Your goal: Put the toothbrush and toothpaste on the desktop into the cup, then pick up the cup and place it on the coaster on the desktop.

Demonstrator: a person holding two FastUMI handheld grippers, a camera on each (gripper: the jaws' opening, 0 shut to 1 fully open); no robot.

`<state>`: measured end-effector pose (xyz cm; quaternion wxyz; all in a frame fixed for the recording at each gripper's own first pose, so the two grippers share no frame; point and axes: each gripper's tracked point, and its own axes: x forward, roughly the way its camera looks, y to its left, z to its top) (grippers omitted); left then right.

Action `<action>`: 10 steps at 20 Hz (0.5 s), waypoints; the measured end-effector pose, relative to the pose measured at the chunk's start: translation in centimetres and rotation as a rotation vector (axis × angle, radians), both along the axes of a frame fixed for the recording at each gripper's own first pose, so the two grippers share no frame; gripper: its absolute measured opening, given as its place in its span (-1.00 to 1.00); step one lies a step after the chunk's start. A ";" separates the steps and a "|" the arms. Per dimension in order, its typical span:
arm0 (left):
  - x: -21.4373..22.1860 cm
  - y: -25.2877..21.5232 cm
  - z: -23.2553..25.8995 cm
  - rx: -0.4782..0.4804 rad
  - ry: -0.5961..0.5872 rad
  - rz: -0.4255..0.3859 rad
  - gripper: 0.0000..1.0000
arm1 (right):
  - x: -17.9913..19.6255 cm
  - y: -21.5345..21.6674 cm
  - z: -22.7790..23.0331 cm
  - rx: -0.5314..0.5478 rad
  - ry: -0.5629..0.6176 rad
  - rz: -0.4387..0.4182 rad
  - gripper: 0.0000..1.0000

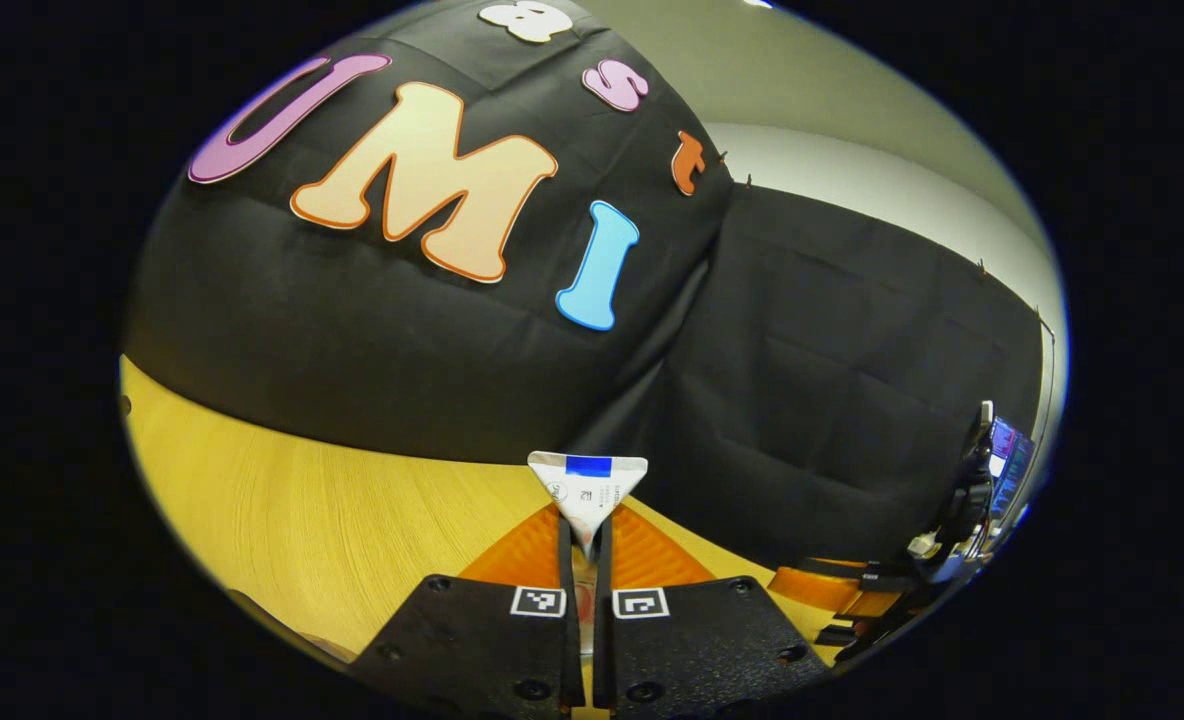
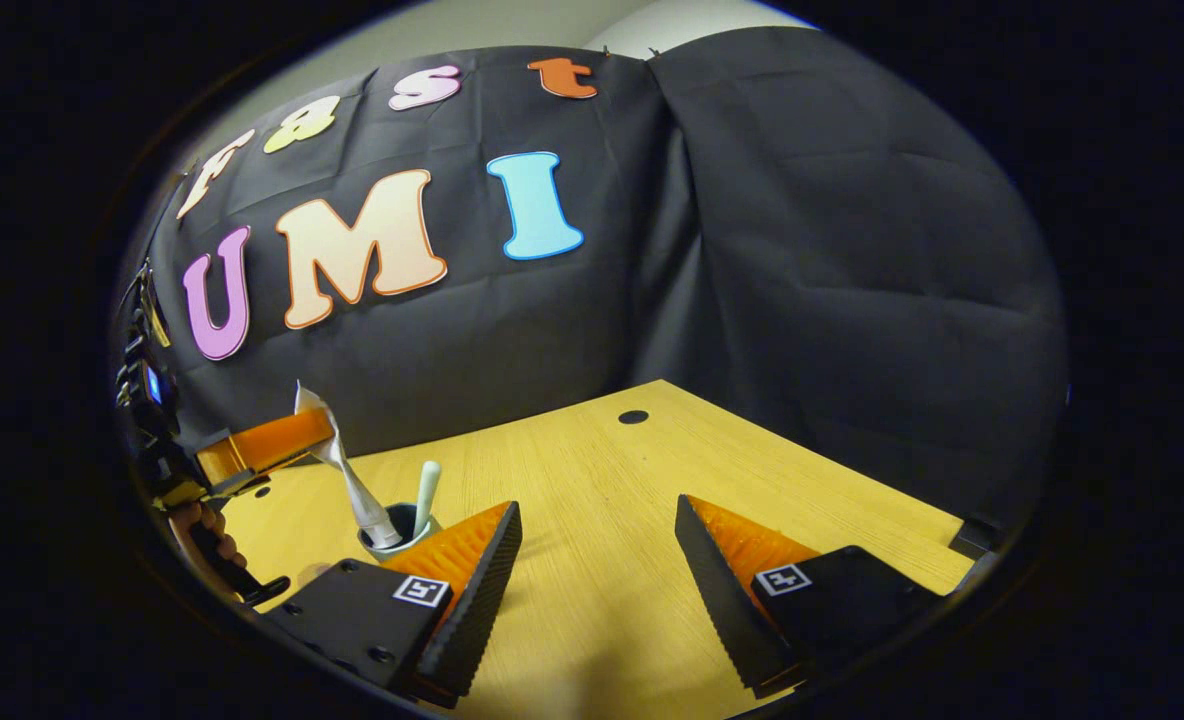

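So the left claw (image 1: 584,560) has its two fingers squeezed together on the toothpaste (image 1: 588,492), pinching it by the flat crimped end, which fans out white with a blue patch just past the fingertips. From the right gripper view you can see that same left claw (image 2: 304,440) off to the side, held up above the counter (image 2: 592,480), with the toothpaste tube (image 2: 352,490) hanging down at a slant from it. The cap end of the tube is down inside the cup (image 2: 399,535), or right at its mouth, hard to say how deep it sits. The toothbrush (image 2: 425,497) is standing in the cup, pale handle poking up out of the rim and leaning a bit. The cup itself sits on the wooden counter, just behind the right claw's near finger.

The right claw (image 2: 598,560) is spread wide, nothing between the fingers, hovering low over bare wood near the cup. A hand (image 2: 214,528) grips the handle of the left tool at the edge of that view. There's a small dark hole (image 2: 633,416) in the counter farther back, near the black cloth wall (image 2: 832,250).
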<state>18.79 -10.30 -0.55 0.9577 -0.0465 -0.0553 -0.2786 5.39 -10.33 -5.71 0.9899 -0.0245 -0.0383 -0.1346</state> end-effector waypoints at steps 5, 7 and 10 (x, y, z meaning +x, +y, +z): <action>0.1 -0.6 -1.5 0.027 -0.019 -0.018 -0.94 | -0.4 -0.5 -0.7 -0.009 0.011 -0.012 0.90; 0.4 -0.4 -2.6 0.056 -0.018 0.003 -0.92 | -0.7 -0.1 -0.5 -0.018 -0.002 -0.011 0.90; 0.3 -0.1 -3.8 0.065 -0.007 0.014 -0.87 | -1.1 0.6 -0.6 -0.027 0.001 0.003 0.76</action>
